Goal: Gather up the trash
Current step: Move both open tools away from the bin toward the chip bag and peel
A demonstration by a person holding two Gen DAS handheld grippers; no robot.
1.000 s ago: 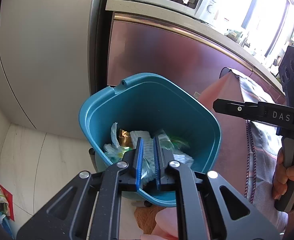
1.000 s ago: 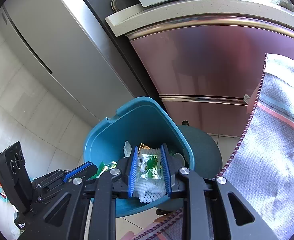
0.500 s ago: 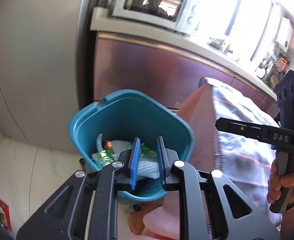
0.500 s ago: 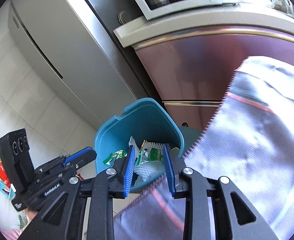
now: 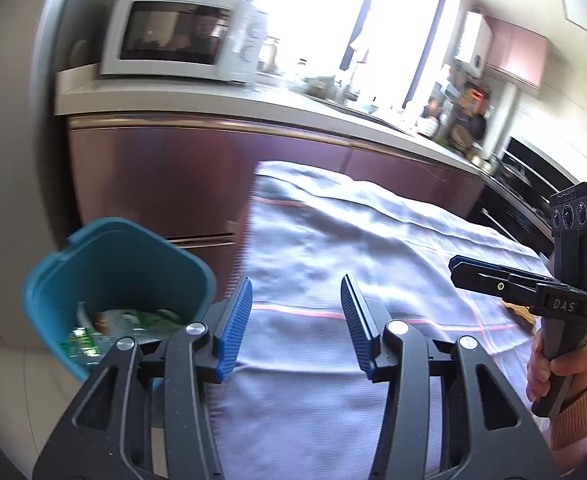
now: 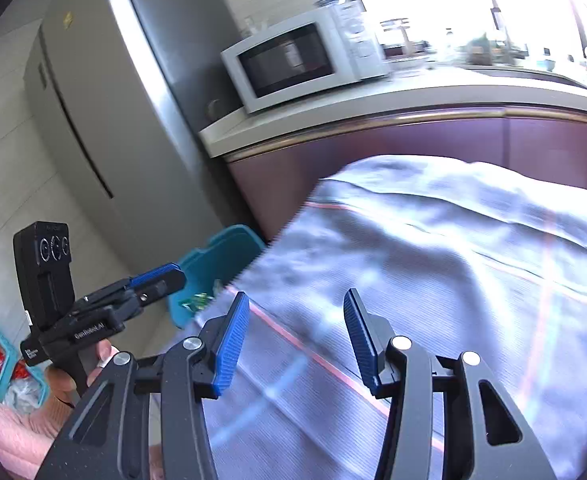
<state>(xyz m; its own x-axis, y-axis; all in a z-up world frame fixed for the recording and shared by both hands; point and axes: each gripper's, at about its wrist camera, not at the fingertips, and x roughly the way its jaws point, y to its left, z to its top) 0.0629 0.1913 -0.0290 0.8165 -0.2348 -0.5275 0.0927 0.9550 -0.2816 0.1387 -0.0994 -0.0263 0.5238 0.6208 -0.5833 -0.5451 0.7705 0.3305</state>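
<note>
Trash [image 5: 125,326]: wrappers lying inside the teal bin [image 5: 105,256] — beside the tabletop edge.
Left claw [image 5: 295,320]: released, holding nothing, over grey cloth [image 5: 353,248].
Right claw [image 6: 293,338]: released, holding nothing — above the same cloth.

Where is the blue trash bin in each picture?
Left wrist: the blue bin sits at lower left, beside the grey tablecloth.
Right wrist: the bin is left of centre, partly hidden by the cloth.
Shared landmark: the white microwave on the counter.
</note>
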